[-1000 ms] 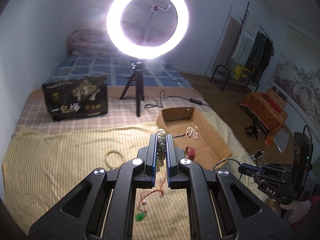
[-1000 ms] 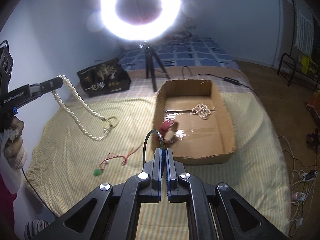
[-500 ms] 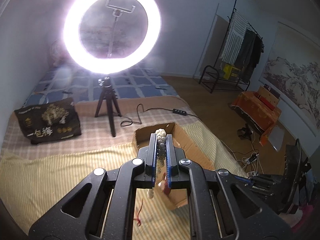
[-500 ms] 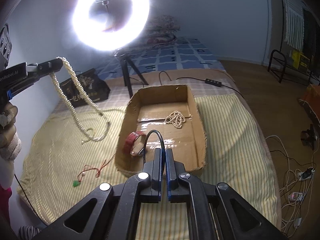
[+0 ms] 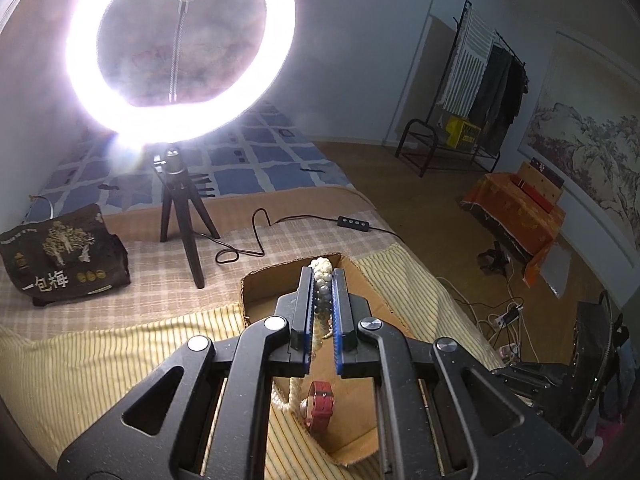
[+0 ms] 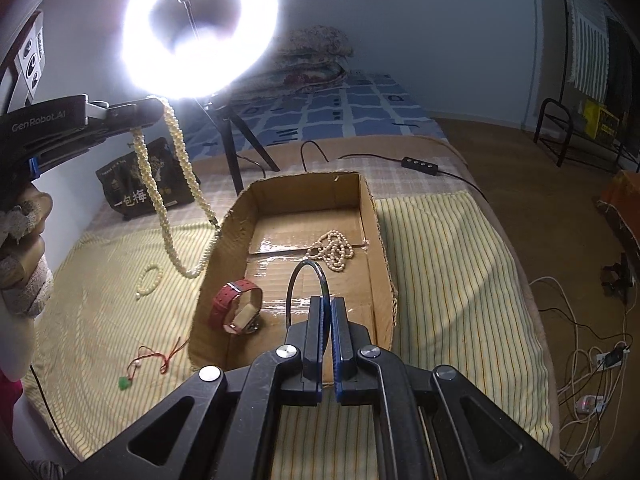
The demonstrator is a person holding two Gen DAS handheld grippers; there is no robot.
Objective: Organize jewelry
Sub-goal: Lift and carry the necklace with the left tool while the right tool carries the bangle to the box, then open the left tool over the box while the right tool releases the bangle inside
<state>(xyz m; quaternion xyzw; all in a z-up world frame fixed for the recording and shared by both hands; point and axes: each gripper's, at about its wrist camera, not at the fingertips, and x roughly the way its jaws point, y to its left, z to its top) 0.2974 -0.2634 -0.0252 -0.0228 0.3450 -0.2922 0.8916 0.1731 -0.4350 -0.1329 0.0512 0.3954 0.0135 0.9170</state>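
My left gripper [image 5: 322,276] is shut on a long pearl necklace [image 5: 321,280]. In the right wrist view that necklace [image 6: 168,216] hangs from the left gripper [image 6: 154,110], its loop just left of the cardboard box [image 6: 370,216]. My right gripper [image 6: 328,308] is shut on a dark bangle [image 6: 306,280] over the box's near end. In the box lie a red-strap watch [image 6: 240,306] and a small pearl strand [image 6: 332,248]. The watch also shows in the left wrist view [image 5: 319,404].
A bead bracelet [image 6: 149,280] and a red cord with a green pendant [image 6: 152,362] lie on the striped yellow blanket [image 6: 440,280]. A ring light on a tripod [image 6: 200,28] and a dark bag [image 6: 132,184] stand behind the box.
My left gripper has carried the pearl necklace rightward, closer to the box's left wall. My right gripper with the bangle has moved forward over the box.
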